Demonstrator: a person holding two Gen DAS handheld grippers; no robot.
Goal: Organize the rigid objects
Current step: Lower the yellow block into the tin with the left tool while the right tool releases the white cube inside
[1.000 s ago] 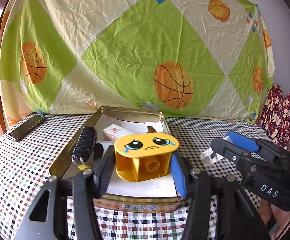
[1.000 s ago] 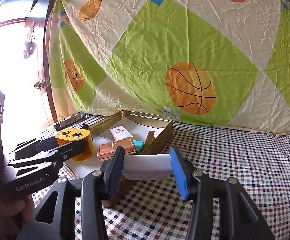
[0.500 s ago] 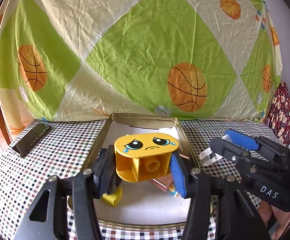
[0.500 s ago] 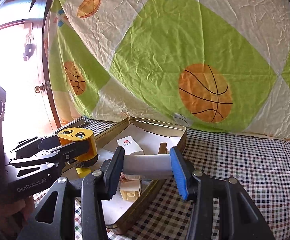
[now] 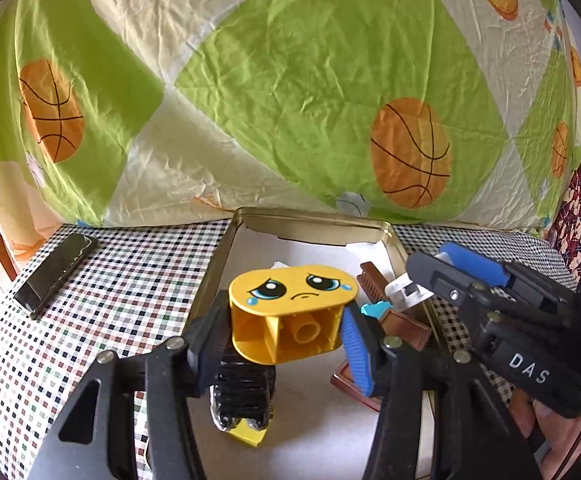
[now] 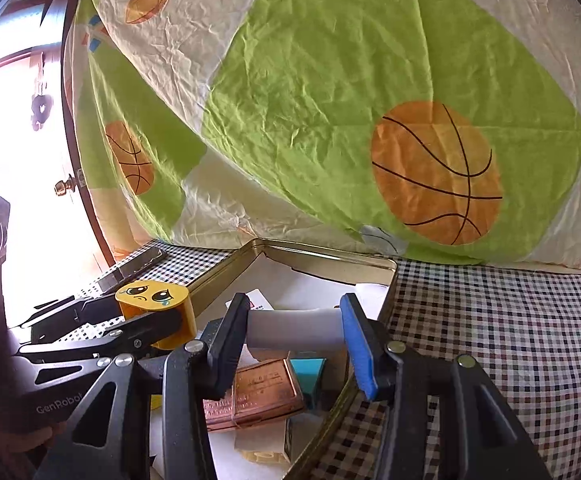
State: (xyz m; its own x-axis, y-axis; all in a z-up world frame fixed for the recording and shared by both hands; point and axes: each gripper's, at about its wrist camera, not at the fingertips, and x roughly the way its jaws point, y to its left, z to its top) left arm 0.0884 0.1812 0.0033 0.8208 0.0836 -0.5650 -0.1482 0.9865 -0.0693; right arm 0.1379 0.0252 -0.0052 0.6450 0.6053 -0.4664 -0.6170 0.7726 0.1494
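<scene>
Left hand-held gripper (image 5: 286, 334) clamped on the yellow crying-face block (image 5: 292, 312), face plate up, hollow underside toward the camera, held above the metal tin (image 5: 314, 222) (likely so the flat sides give the pads a square grip). Right hand-held gripper (image 6: 295, 332) closed on a white plastic piece (image 6: 295, 328), carried level over the tin's right half. Both loads hovering, touching nothing below. Already in the tin: a black ridged piece (image 5: 242, 394) lying on a small yellow block (image 5: 248, 434), a copper-coloured bar (image 6: 250, 394), a teal block (image 6: 308, 372), a white carton (image 6: 256, 300). Probably next: lowering each piece into a bare patch of the tin's floor (risk of knocking the stacked pieces). Off to the side on the checked worktop (image 5: 122, 280), a dark phone-like slab (image 5: 56, 272).
</scene>
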